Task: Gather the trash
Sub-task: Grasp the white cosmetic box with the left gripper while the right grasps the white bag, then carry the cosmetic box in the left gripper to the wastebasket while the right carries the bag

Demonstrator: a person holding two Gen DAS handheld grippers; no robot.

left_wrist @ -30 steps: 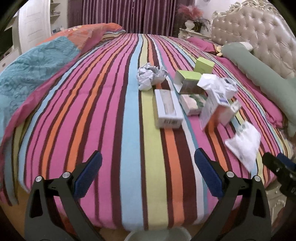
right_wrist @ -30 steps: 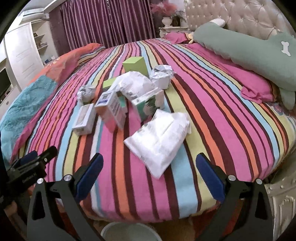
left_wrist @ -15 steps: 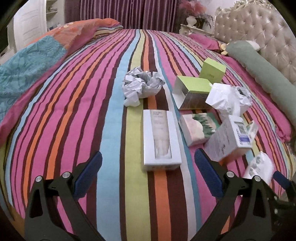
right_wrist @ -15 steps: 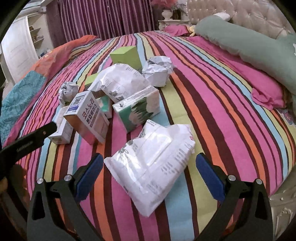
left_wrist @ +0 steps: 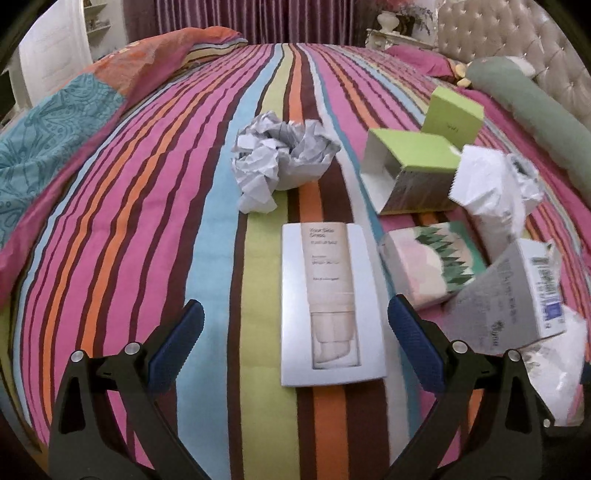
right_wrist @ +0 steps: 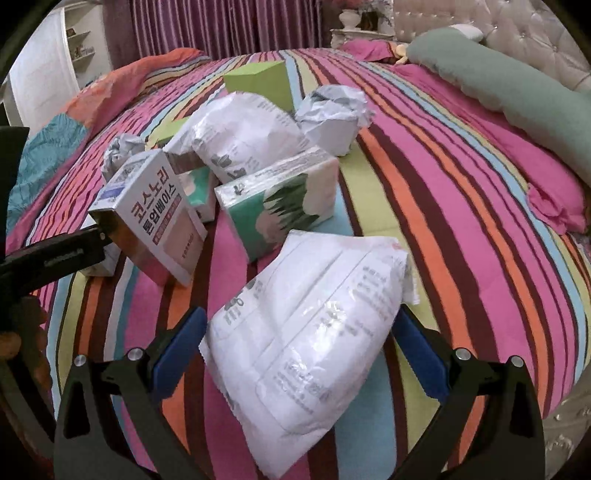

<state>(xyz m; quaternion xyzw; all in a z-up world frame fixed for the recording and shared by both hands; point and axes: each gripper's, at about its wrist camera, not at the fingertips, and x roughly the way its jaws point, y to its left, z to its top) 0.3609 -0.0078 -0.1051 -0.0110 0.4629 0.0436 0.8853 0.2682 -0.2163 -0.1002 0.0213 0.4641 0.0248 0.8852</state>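
Observation:
Trash is piled on a striped bedspread (left_wrist: 147,192). In the left wrist view my left gripper (left_wrist: 295,332) is open, its blue pads either side of the near end of a flat white carton (left_wrist: 330,302). Beyond it lie a crumpled paper ball (left_wrist: 280,155), an open green box (left_wrist: 410,173), a tissue pack (left_wrist: 432,266) and a grey box (left_wrist: 517,295). In the right wrist view my right gripper (right_wrist: 299,336) is open around a white plastic bag (right_wrist: 314,332). Behind that bag lie a lettered box (right_wrist: 155,214), a green tissue pack (right_wrist: 280,206) and another white bag (right_wrist: 243,133).
A green bolster (right_wrist: 517,92) and a pink pillow (right_wrist: 554,192) lie along the tufted headboard (right_wrist: 535,40) at right. A teal and orange quilt (left_wrist: 48,140) covers the bed's left side. Purple curtains (left_wrist: 258,18) hang behind. My left gripper's arm (right_wrist: 55,254) shows at the right wrist view's left edge.
Both grippers have moved forward and down over the bed. The white carton now sits between the left pads, and the white bag between the right pads. Both stay open.

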